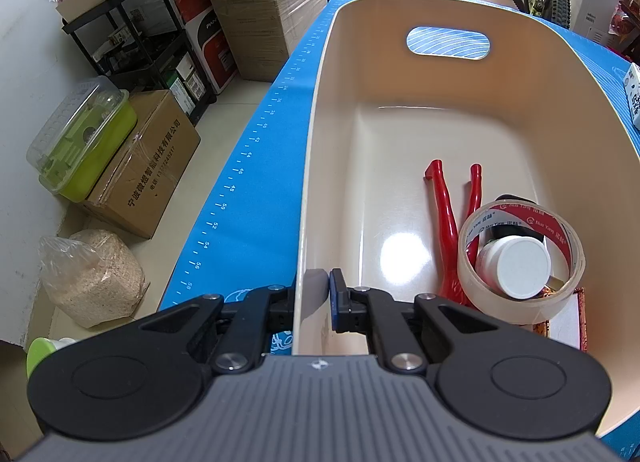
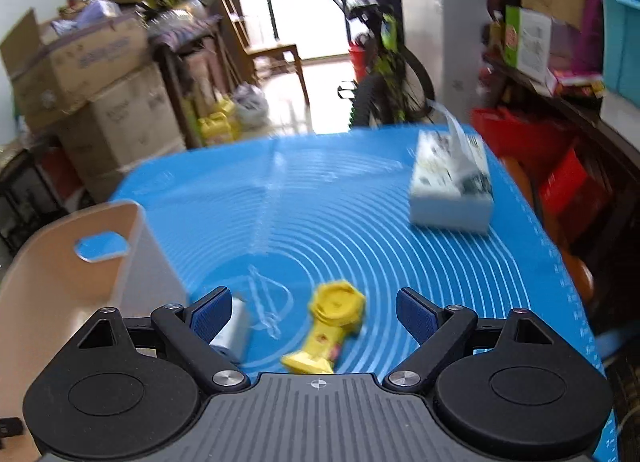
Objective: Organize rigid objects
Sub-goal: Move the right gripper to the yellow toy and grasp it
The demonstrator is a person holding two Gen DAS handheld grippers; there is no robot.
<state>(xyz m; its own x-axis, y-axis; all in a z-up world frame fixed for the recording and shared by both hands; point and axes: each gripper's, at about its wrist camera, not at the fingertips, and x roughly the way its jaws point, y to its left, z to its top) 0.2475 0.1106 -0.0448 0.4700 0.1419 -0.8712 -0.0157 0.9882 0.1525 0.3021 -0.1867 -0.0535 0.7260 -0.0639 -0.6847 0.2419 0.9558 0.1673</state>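
Note:
My left gripper is shut on the near left wall of the beige bin, one finger inside and one outside. In the bin lie red-handled pliers, a roll of clear tape and a white-capped bottle inside the roll. My right gripper is open above the blue mat. A yellow toy-like object lies between its fingers. A small white-blue object lies by the left finger. The bin stands to the left.
A tissue box stands at the mat's far right. A framed card lies at the bin's near right. Cardboard boxes, a green container and shelves stand on the floor left of the table. A bicycle stands behind.

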